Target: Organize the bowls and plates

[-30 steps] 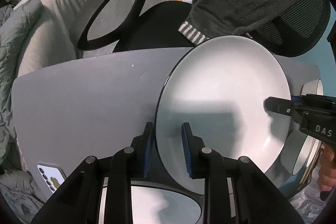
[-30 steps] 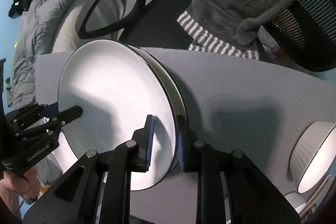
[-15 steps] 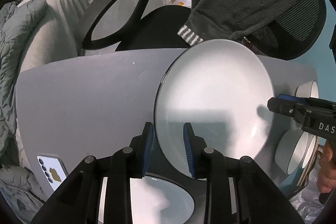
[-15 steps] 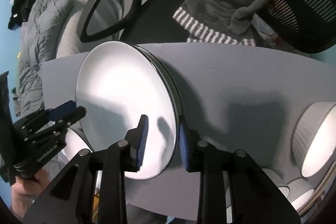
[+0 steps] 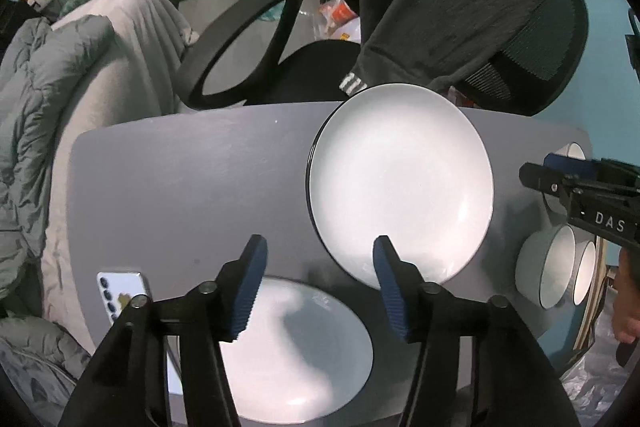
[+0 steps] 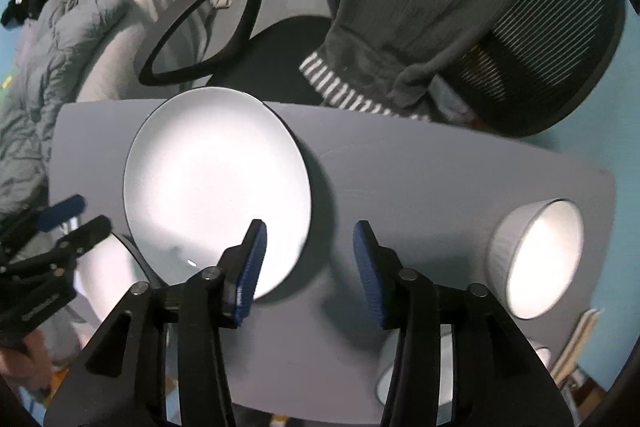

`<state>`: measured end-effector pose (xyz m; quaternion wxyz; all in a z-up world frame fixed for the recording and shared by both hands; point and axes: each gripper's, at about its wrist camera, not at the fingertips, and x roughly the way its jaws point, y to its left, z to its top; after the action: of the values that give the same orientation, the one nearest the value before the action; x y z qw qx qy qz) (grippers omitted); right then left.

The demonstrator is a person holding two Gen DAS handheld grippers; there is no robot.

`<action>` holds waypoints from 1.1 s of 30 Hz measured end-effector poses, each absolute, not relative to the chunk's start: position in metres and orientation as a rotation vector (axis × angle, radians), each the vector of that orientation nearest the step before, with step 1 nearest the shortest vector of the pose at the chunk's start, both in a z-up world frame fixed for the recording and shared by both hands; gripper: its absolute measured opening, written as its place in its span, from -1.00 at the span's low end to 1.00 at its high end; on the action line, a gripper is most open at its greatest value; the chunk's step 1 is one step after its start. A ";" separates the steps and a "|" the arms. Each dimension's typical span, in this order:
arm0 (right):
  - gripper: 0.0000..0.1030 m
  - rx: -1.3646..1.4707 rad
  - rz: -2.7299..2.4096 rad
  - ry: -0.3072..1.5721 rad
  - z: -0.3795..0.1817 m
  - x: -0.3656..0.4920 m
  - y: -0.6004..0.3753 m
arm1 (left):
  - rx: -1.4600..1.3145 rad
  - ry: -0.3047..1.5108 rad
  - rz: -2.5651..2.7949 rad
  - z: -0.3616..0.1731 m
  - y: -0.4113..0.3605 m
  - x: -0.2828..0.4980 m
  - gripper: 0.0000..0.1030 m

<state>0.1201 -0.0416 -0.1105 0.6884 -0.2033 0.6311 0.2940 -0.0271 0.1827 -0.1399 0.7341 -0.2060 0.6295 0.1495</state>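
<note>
2 white plates share the grey table (image 5: 180, 187): a black-rimmed dinner plate (image 5: 400, 179) lies flat, face up, ahead of the left gripper (image 5: 318, 291), apparently topping a stack, though from here I cannot tell. Being round, it has no long axis. The second plate (image 5: 304, 351) lies beneath that gripper. Both the left gripper and the right gripper (image 6: 306, 267) have their jaws spread and empty, likely just released. White bowls (image 5: 550, 271) sit to the right, a phone (image 5: 120, 291) to the left.
</note>
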 end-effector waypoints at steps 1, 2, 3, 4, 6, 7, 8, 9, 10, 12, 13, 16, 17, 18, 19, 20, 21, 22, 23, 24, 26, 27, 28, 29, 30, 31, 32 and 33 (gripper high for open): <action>-0.11 -0.468 0.653 1.394 -0.106 0.118 -0.043 | -0.450 1.374 0.328 -0.134 0.181 -0.031 0.15; -0.10 -0.477 0.649 1.378 -0.102 0.116 -0.043 | -0.449 1.364 0.324 -0.129 0.179 -0.034 0.19; -0.10 -0.481 0.644 1.363 -0.097 0.114 -0.045 | -0.447 1.356 0.320 -0.124 0.177 -0.037 0.23; -0.09 -0.481 0.642 1.351 -0.092 0.111 -0.047 | -0.445 1.350 0.318 -0.120 0.175 -0.039 0.23; -0.03 -0.478 0.647 1.336 -0.082 0.107 -0.049 | -0.439 1.335 0.315 -0.111 0.172 -0.044 0.26; -0.01 -0.479 0.648 1.328 -0.078 0.104 -0.050 | -0.438 1.328 0.315 -0.107 0.170 -0.047 0.26; 0.00 -0.481 0.646 1.318 -0.074 0.102 -0.051 | -0.435 1.321 0.318 -0.102 0.169 -0.049 0.27; 0.00 -0.483 0.646 1.309 -0.069 0.100 -0.053 | -0.432 1.317 0.321 -0.099 0.168 -0.051 0.27; 0.01 -0.487 0.646 1.300 -0.065 0.098 -0.054 | -0.429 1.312 0.324 -0.095 0.167 -0.053 0.27; 0.01 -0.489 0.646 1.285 -0.056 0.093 -0.057 | -0.423 1.297 0.330 -0.086 0.164 -0.057 0.27; 0.02 -0.489 0.646 1.277 -0.051 0.091 -0.058 | -0.422 1.290 0.333 -0.083 0.163 -0.059 0.27; 0.05 -0.489 0.643 1.260 -0.040 0.085 -0.060 | -0.422 1.264 0.338 -0.071 0.160 -0.066 0.29; 0.05 -0.486 0.643 1.253 -0.036 0.083 -0.061 | -0.423 1.256 0.341 -0.067 0.159 -0.068 0.32; 0.05 -0.485 0.643 1.247 -0.034 0.082 -0.061 | -0.423 1.247 0.349 -0.063 0.158 -0.070 0.33; 0.06 -0.484 0.642 1.240 -0.030 0.080 -0.062 | -0.425 1.238 0.353 -0.060 0.158 -0.072 0.32; 0.06 -0.484 0.640 1.233 -0.026 0.078 -0.063 | -0.426 1.231 0.355 -0.058 0.158 -0.074 0.33; 0.06 -0.484 0.639 1.229 -0.024 0.075 -0.063 | -0.428 1.225 0.357 -0.055 0.157 -0.076 0.33; 0.06 -0.482 0.640 1.224 -0.020 0.073 -0.064 | -0.430 1.220 0.360 -0.052 0.156 -0.077 0.33; 0.06 -0.477 0.642 1.222 -0.017 0.071 -0.065 | -0.432 1.215 0.360 -0.050 0.155 -0.079 0.33; 0.06 -0.470 0.641 1.221 -0.013 0.070 -0.066 | -0.434 1.211 0.358 -0.048 0.154 -0.081 0.33; 0.07 -0.452 0.645 1.213 -0.007 0.065 -0.067 | -0.438 1.198 0.356 -0.042 0.153 -0.083 0.33; 0.07 -0.446 0.648 1.208 -0.004 0.063 -0.068 | -0.438 1.187 0.357 -0.039 0.152 -0.085 0.33; 0.07 -0.444 0.649 1.203 -0.001 0.060 -0.068 | -0.440 1.179 0.357 -0.036 0.151 -0.087 0.33; 0.07 -0.441 0.648 1.197 0.001 0.058 -0.069 | -0.440 1.176 0.357 -0.033 0.150 -0.089 0.33; 0.07 -0.439 0.647 1.191 0.004 0.057 -0.069 | -0.439 1.175 0.356 -0.031 0.150 -0.091 0.33; 0.08 -0.436 0.645 1.187 0.007 0.054 -0.069 | -0.437 1.174 0.353 -0.030 0.149 -0.092 0.33; 0.08 -0.433 0.646 1.185 0.008 0.053 -0.068 | -0.434 1.172 0.352 -0.028 0.148 -0.094 0.33; 0.08 -0.429 0.649 1.182 0.010 0.051 -0.068 | -0.427 1.170 0.353 -0.026 0.148 -0.096 0.33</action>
<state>0.0512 -0.0683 0.0098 0.7600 -0.1969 0.5430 0.2979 -0.0961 0.1479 -0.0255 0.7978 -0.1987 0.5451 0.1643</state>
